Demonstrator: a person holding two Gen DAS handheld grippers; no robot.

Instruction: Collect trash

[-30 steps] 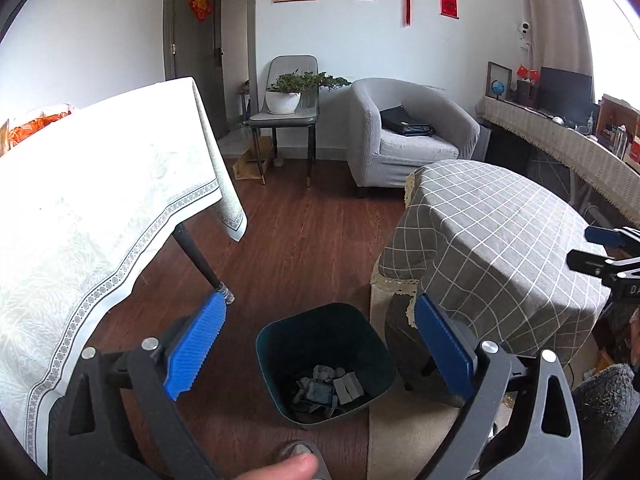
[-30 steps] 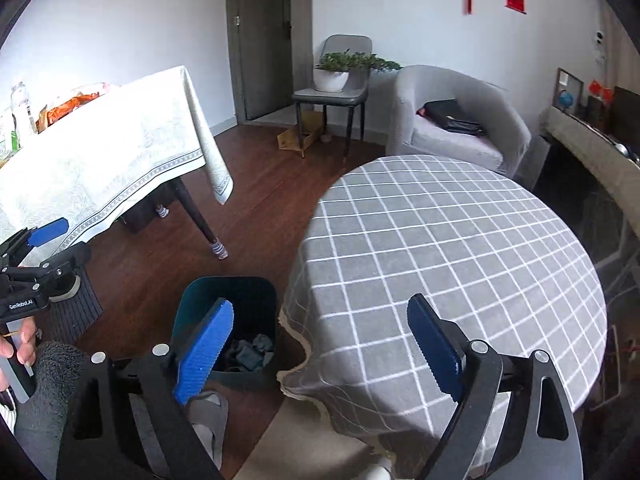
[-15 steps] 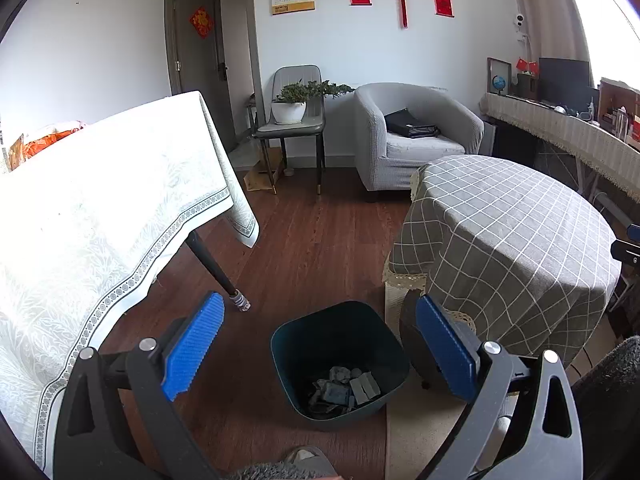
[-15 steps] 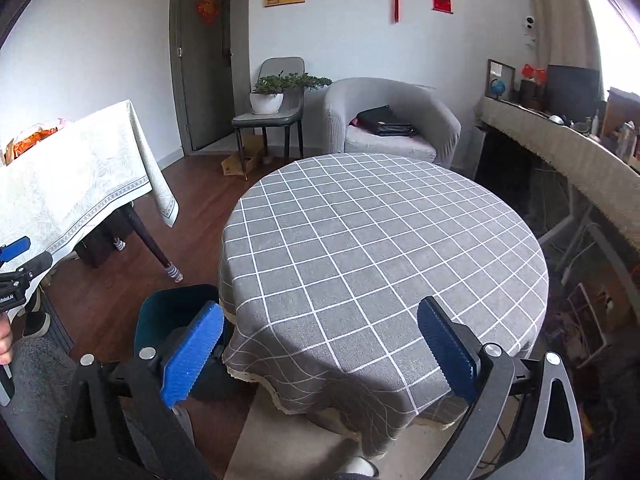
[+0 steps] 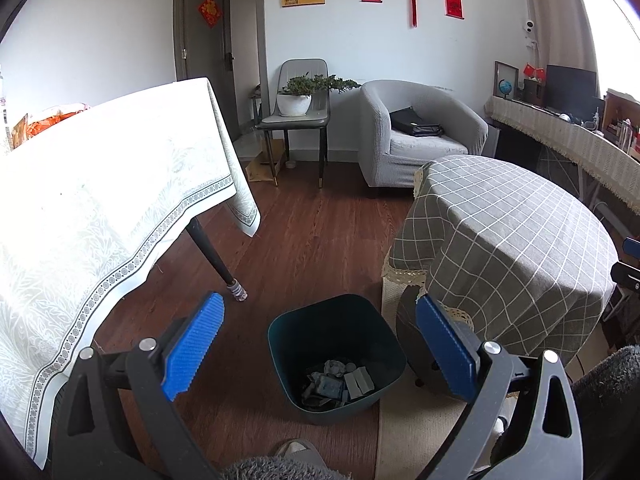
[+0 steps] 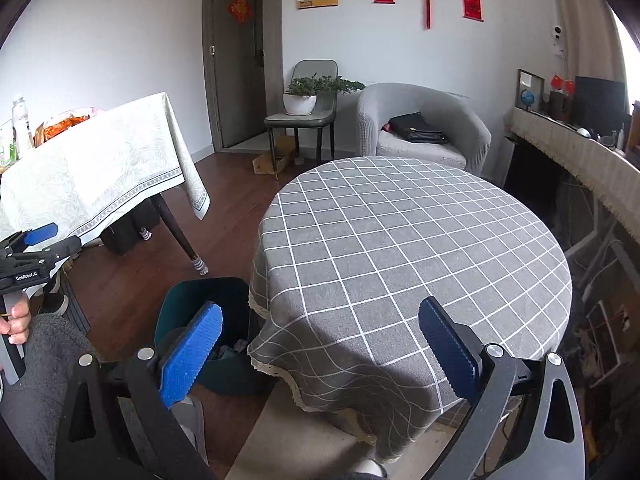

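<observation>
From the left wrist camera, the left gripper (image 5: 318, 346) hangs with its blue fingers (image 5: 192, 346) spread wide and nothing between them; directly below and ahead sits the dark green bin (image 5: 336, 354) on the wooden floor (image 5: 304, 240), beside the round tabletop (image 5: 512, 232) in grey check cloth. Crumpled grey trash (image 5: 338, 380) lies at the bottom of the bin. From the right wrist camera, the right gripper (image 6: 320, 350) also has its fingers (image 6: 190, 354) spread and empty, aimed across the checked cloth, on which no loose litter shows. The bin (image 6: 176, 312) appears to the lower left, partly tucked behind the cloth's hem. So the bin lies nearer the left hand, while the right faces the bare cloth; I judge the collecting largely done, unless something remains out of view.
</observation>
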